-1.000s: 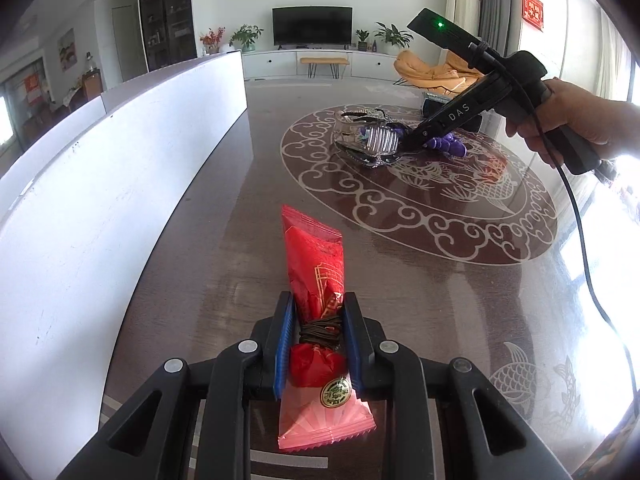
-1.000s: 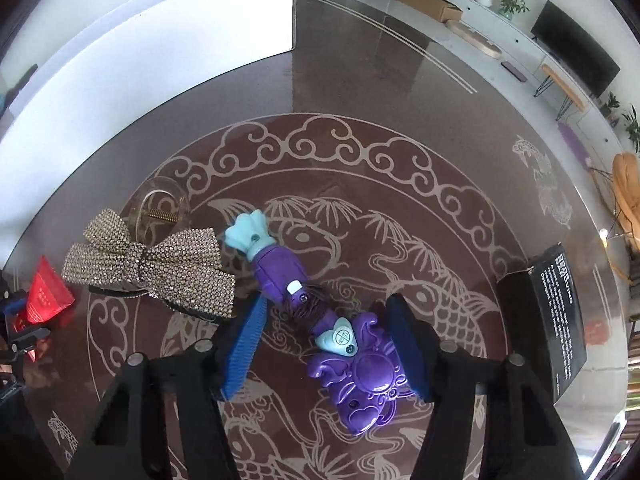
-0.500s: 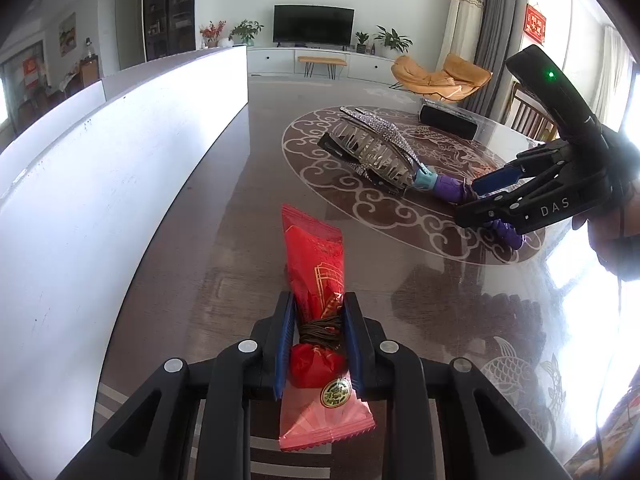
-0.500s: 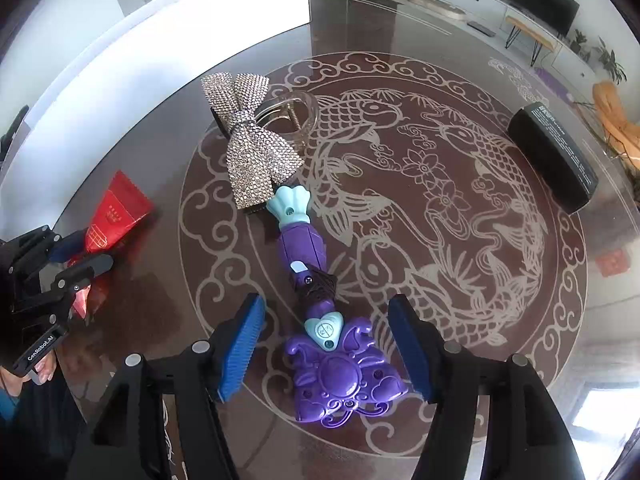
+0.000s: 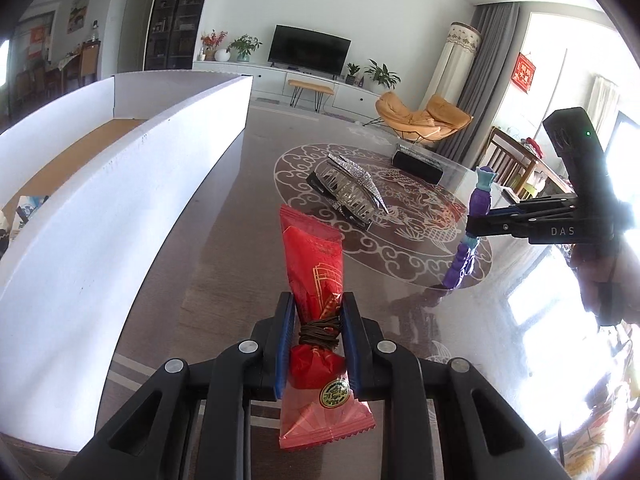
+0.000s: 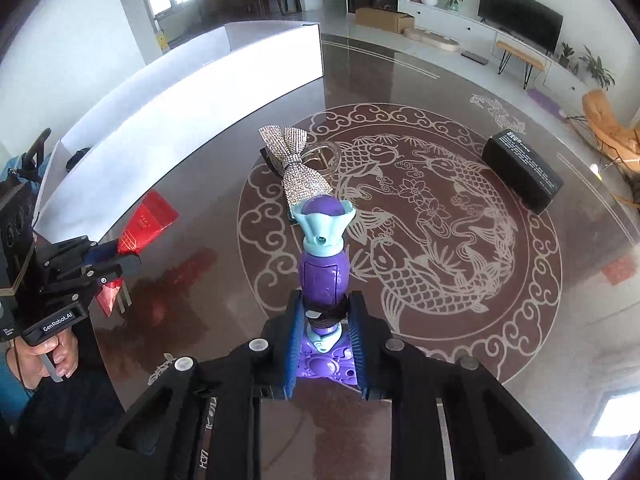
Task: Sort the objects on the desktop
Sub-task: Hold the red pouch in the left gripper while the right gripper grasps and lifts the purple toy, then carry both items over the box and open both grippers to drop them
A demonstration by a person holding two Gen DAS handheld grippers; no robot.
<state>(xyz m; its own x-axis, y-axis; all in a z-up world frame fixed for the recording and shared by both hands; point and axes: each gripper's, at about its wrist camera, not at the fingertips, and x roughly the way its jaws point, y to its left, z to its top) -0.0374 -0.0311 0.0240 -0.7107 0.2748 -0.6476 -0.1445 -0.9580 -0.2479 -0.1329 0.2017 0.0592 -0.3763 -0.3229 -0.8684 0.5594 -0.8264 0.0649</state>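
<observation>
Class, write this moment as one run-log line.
left gripper: shut on red packet | right gripper: shut on purple toy | rhinestone bow: on table

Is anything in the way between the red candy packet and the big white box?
Nothing visible blocks it. The left tongs hold the red candy packet above the table, and the white box stands right beside it. Only the box's near wall must be cleared. The sparkly bow clip lies off to the other side.

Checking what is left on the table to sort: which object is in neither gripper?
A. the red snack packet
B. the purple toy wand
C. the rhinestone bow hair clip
C: the rhinestone bow hair clip lies on the table, while the left gripper clamps the red snack packet and the right gripper clamps the purple toy wand.
</observation>
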